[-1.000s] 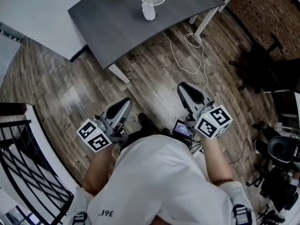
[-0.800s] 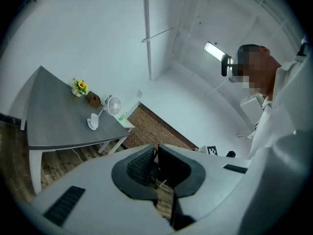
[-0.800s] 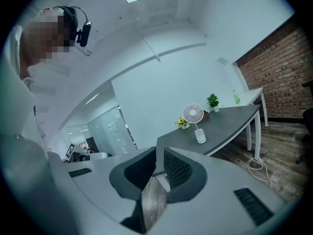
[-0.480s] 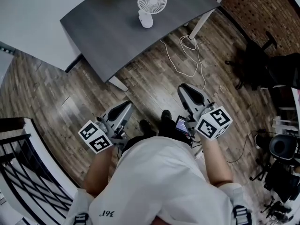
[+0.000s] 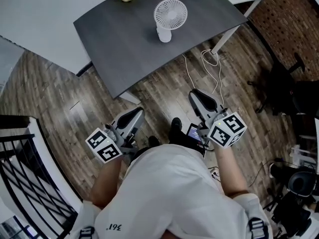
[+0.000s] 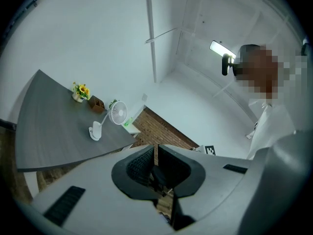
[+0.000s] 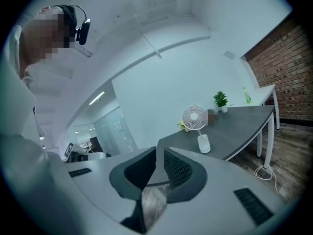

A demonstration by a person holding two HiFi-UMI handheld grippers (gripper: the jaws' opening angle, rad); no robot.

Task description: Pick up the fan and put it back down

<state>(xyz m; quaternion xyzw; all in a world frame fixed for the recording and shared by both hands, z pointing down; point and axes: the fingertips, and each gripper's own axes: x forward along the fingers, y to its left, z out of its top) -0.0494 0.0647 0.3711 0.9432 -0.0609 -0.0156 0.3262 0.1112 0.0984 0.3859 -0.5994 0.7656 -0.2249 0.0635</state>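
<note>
Desk (image 5: 124, 44), fan (image 5: 170, 15) apparently nearer than second ago.

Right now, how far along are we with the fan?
Nothing looks done: the fan stands upright on the dark table, untouched. In hand: nothing; the left gripper and right gripper are both shut and empty, held by the person's waist, short of the table. Left: reach the fan, grip it, lift, set it down.
</note>
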